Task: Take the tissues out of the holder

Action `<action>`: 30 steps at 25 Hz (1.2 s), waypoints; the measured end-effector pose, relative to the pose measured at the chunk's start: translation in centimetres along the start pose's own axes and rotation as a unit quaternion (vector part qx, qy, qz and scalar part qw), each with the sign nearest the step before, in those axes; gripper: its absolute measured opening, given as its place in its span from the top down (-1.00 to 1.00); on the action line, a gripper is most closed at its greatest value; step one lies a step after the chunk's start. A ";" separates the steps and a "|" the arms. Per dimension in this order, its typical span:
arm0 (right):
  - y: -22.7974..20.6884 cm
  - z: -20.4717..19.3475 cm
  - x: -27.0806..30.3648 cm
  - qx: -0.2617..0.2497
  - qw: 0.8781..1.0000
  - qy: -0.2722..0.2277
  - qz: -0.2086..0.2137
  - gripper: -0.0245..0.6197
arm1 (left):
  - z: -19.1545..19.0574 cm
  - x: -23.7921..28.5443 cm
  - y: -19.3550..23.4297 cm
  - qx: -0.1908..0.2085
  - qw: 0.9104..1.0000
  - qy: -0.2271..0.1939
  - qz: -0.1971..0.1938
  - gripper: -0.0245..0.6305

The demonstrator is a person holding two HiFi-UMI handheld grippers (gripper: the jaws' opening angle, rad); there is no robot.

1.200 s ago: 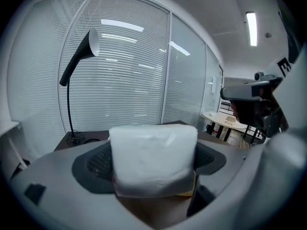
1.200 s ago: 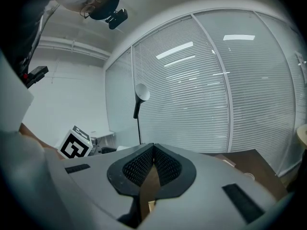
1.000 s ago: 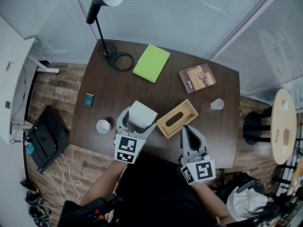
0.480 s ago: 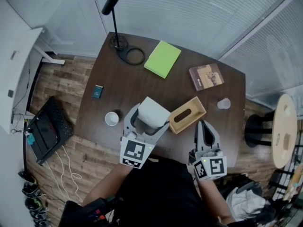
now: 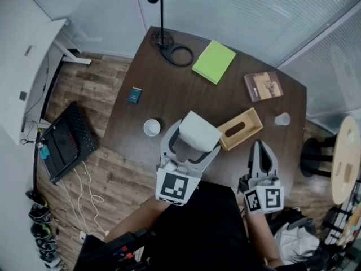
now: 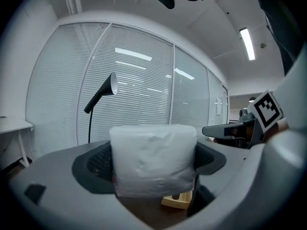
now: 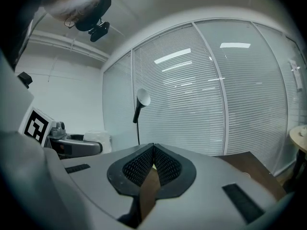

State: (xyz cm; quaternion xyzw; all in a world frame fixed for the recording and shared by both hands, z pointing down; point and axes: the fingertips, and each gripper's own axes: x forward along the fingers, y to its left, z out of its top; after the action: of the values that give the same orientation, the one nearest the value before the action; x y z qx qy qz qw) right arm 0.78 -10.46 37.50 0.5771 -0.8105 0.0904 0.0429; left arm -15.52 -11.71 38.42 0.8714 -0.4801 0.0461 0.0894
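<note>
A white plastic-wrapped tissue pack (image 5: 198, 131) (image 6: 153, 159) is clamped between the jaws of my left gripper (image 5: 194, 135) (image 6: 153, 161), lifted above the table's near edge. The wooden tissue holder (image 5: 240, 129) lies on the dark table (image 5: 169, 95) just right of the pack, its oval slot facing up; a corner of the holder (image 6: 176, 201) shows below the pack. My right gripper (image 5: 262, 152) (image 7: 152, 164) hovers near the holder's front side, jaws pressed together with nothing between them.
On the table are a white cup (image 5: 152, 127), a small teal box (image 5: 134, 95), a green notebook (image 5: 214, 61), a brown book (image 5: 264, 86), a clear cup (image 5: 282, 119) and a desk lamp base with coiled cord (image 5: 176, 52). A round side table (image 5: 345, 161) stands at right.
The left gripper has kept the tissue pack and drawn it back and up from the holder. The head camera has shifted, so the table sits further right in view.
</note>
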 end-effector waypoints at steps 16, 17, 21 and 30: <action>1.7 1.2 -9.6 -0.019 0.997 -0.035 0.072 0.89 | 1.6 -6.8 -10.3 0.007 0.997 -0.051 0.060 -0.52; 1.5 1.6 -10.3 -0.018 0.996 -0.041 0.073 0.89 | 1.6 -7.2 -11.1 0.007 0.997 -0.052 0.063 -0.52; 0.5 3.0 -13.0 -0.016 0.995 -0.062 0.072 0.89 | 1.9 -8.3 -14.2 0.008 0.996 -0.057 0.065 -0.52; 1.1 2.3 -18.0 -0.021 0.995 -0.068 0.076 0.89 | 2.0 -11.9 -17.4 0.025 0.996 -0.053 0.063 -0.52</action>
State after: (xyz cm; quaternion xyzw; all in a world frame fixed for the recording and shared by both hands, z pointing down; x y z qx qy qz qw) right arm 5.80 6.18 32.05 0.5173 -0.8550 0.0372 -0.0069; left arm -7.16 6.81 32.57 0.8427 -0.5366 0.0178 0.0391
